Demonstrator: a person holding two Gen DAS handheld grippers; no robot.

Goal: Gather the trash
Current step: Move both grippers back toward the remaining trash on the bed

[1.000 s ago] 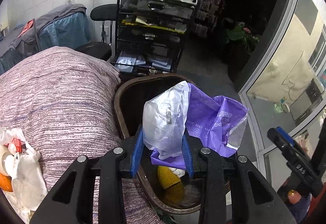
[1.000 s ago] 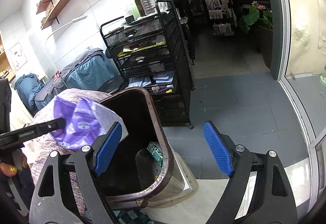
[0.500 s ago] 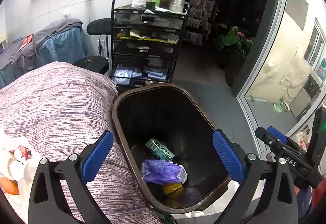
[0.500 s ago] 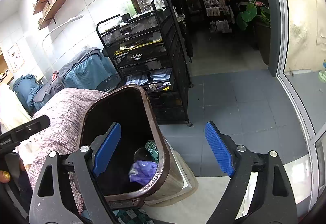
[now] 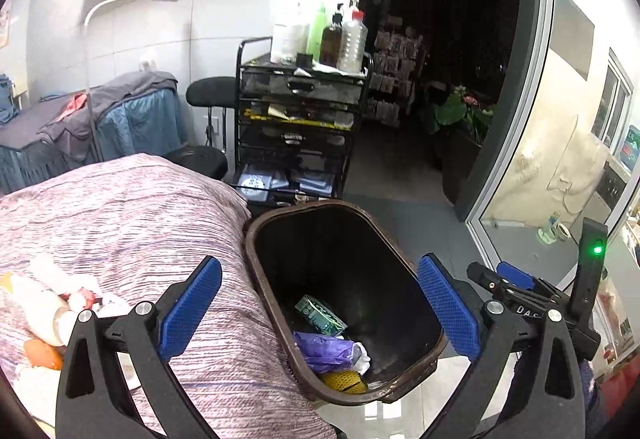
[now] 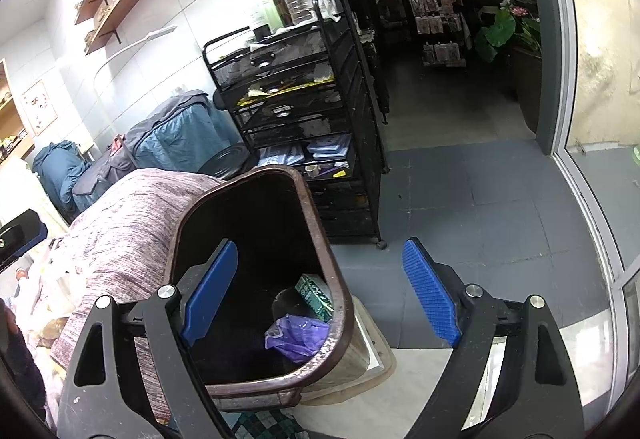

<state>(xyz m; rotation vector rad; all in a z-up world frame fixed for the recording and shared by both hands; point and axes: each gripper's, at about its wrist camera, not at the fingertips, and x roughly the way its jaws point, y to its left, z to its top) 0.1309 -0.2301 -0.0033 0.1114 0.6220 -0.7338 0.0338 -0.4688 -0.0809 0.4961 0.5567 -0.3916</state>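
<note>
Lying in bin: a crumpled purple bag was seen at the bottom of the brown bin, beside a green printed packet and above a yellow net.
Handling: the bag was judged light, soft and slippery; a pinch on a bunched fold would be needed, since a flat film would slide from the pads.
Remaining trash: pale wrappers and an orange piece were seen on the striped cover, well apart from the bin; they were judged equally light and easily crushed, best taken by a gathered edge.
Left tongs: spread wide above the bin mouth, with nothing between the blue pads.
Right tongs: also held apart and empty, one pad over the bin, the other over the grey floor.
Surroundings: a black wire cart stood just behind the bin.
</note>
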